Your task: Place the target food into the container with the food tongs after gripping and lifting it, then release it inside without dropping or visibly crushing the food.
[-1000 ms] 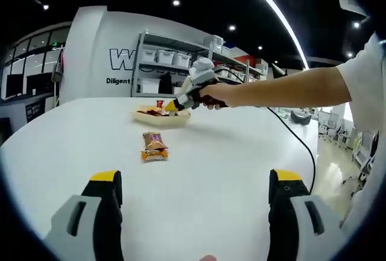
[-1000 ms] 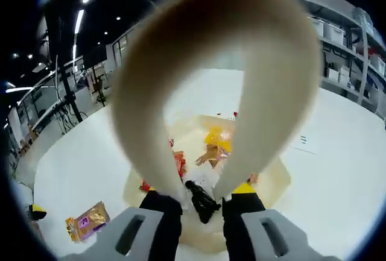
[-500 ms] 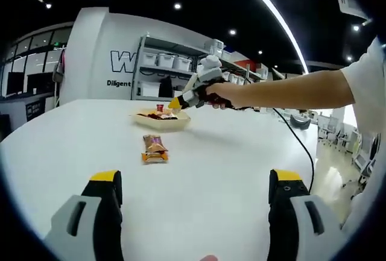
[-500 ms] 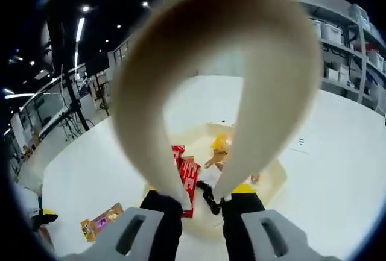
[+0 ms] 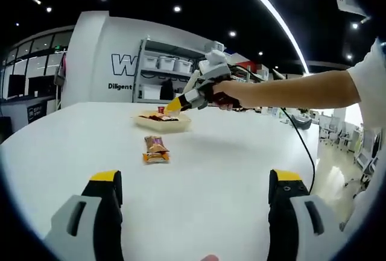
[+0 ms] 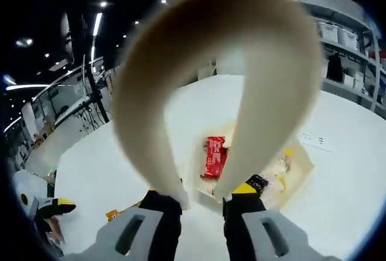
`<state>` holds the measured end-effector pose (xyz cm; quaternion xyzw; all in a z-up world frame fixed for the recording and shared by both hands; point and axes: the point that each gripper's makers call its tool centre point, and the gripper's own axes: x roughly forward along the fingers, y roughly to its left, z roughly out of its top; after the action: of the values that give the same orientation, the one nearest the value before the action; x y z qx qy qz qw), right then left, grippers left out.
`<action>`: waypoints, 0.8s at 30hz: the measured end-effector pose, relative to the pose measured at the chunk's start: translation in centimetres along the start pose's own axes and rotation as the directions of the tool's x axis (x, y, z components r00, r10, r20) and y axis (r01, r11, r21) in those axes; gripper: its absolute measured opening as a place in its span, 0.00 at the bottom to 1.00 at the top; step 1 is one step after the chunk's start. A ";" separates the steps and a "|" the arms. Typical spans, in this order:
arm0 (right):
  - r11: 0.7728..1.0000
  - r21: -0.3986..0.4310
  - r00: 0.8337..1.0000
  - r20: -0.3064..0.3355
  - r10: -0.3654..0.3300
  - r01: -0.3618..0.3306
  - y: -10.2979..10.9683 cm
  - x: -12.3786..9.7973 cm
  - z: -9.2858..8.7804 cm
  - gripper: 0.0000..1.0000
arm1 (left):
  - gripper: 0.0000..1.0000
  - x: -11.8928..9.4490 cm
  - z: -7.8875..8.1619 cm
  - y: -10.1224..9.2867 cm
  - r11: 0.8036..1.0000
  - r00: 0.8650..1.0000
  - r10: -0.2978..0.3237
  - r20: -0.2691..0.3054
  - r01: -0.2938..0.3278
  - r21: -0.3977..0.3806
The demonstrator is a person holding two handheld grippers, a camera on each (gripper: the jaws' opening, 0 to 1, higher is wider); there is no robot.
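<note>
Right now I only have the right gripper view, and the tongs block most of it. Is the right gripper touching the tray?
Observer: No. In the left gripper view, the right gripper, shut on the food tongs, hangs above the tray, clear of its rim.
Operator: Left gripper state?
Observer: The left gripper is open with nothing between its jaws, low over the white table. A snack packet lies between it and the tray, apart from both.

Matt tongs (image 6: 181, 92) (glossy table (image 5: 211, 170))

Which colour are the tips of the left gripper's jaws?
Yellow tips on black jaws, best in the left gripper view.
</note>
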<state>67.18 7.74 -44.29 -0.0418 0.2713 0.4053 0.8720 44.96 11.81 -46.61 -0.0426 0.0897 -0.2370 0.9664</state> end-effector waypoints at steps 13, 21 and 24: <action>0.994 -0.036 0.993 -0.056 0.099 -0.101 5.6 2.0 -2.8 0.20 | 0.99 0.0 -0.2 -0.1 0.999 1.000 -0.022 -0.007 0.022 -0.034; 0.989 -0.058 0.989 -0.065 0.131 -0.134 7.7 2.5 -3.8 0.21 | 0.99 -0.1 -0.2 -0.2 0.999 1.000 -0.031 -0.001 0.031 -0.040; 0.987 -0.092 0.990 -0.072 0.124 -0.130 7.8 1.9 -4.1 0.21 | 0.99 -0.1 -0.2 -0.3 0.998 0.999 -0.038 -0.001 0.038 -0.048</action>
<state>60.71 13.01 -47.53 -0.0801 0.2822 0.4712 0.8318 44.71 11.56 -46.77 -0.0673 0.0956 -0.2531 0.9604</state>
